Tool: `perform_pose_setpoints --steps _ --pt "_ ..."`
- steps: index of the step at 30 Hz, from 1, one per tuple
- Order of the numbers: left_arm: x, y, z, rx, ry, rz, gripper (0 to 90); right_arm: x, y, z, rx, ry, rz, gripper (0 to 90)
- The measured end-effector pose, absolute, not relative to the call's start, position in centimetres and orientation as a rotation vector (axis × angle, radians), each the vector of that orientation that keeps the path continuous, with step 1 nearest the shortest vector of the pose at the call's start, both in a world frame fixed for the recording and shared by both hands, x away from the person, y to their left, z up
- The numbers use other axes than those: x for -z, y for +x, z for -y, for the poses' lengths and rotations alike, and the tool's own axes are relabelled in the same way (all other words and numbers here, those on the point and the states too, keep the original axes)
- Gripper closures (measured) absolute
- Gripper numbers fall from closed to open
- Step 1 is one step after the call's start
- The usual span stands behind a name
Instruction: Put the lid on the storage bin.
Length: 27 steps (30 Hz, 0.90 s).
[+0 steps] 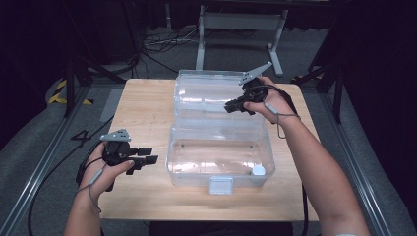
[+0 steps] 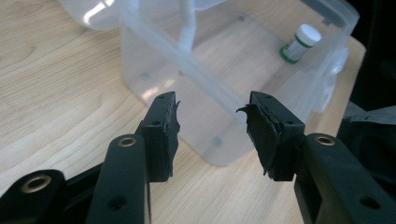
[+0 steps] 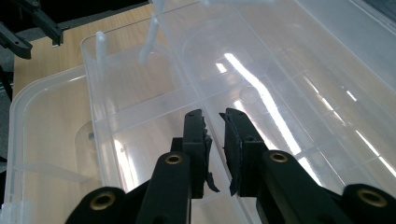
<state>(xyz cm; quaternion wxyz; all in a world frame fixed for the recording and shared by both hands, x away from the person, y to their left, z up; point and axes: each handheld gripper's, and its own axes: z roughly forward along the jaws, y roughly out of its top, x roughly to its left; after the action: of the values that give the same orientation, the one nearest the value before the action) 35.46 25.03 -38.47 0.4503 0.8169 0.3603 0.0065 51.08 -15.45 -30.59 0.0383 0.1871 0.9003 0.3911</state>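
A clear plastic box [image 1: 177, 167] stands in the middle of the wooden table, its lid [image 1: 206, 88] thrown back behind it. Inside the base, in the near right corner, lies a small white-capped bottle [image 1: 258, 170] [image 2: 301, 42] with a green band. My left gripper [image 1: 150, 155] [image 2: 212, 116] hovers left of the box with its jaws wide open and nothing between them. My right gripper [image 1: 230, 105] [image 3: 214, 116] reaches over the lid [image 3: 299, 93] close to the hinge. Its jaws stand almost together, and an edge of the clear lid runs into the narrow gap between the pads.
A white latch [image 1: 221, 185] hangs at the front wall of the box. The table [image 1: 142, 103] ends in dark floor on both sides, with cables and a grey frame [image 1: 241, 22] beyond the far edge.
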Motion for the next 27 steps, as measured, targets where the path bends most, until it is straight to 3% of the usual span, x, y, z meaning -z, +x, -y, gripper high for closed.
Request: perform_pose_setpoints --steps 27 --pt "38.1 34.8 -19.1 0.111 2.082 -0.674 54.0 31.0 50.9 15.8 -1.259 0.591 -2.752 82.4"
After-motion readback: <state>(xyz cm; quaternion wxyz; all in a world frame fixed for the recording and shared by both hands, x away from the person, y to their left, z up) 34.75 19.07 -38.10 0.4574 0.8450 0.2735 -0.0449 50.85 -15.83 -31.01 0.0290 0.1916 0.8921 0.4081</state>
